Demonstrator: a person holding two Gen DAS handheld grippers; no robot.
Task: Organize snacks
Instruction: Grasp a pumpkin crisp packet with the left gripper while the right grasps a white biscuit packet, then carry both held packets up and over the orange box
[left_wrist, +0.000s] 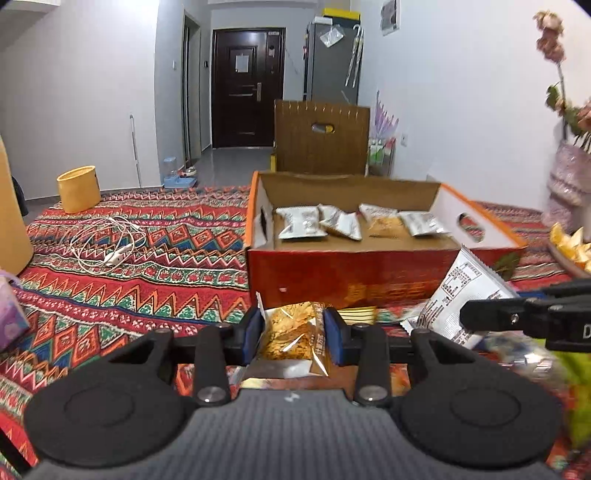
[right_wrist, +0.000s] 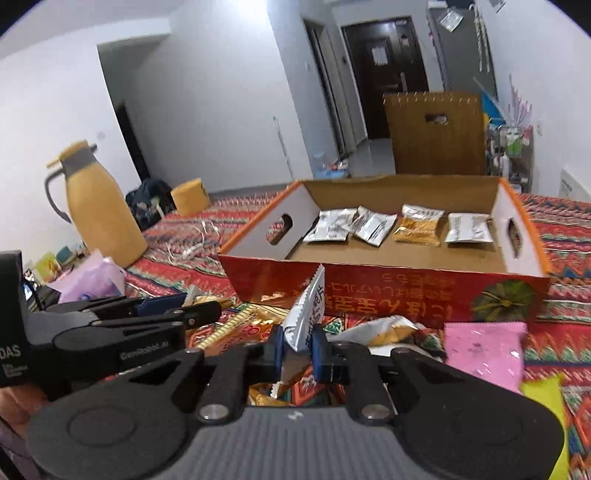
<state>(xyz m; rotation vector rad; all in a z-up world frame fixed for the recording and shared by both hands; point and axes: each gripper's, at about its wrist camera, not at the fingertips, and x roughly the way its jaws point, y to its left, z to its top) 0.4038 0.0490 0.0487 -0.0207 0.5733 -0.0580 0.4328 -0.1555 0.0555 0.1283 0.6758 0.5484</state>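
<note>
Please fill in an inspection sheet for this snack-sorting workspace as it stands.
Surface: patterned red cloth, mostly covered.
Job's things: open cardboard box holding four snack packets; loose packets lie in front of it.
Clutter: yellow thermos jug, pink packet, tissue pack.
Grippers: left gripper shut on golden snack packet; right gripper shut on silver snack packet.
Cables: white cable coiled on the cloth.
Surroundings: dark door, fridge.
</note>
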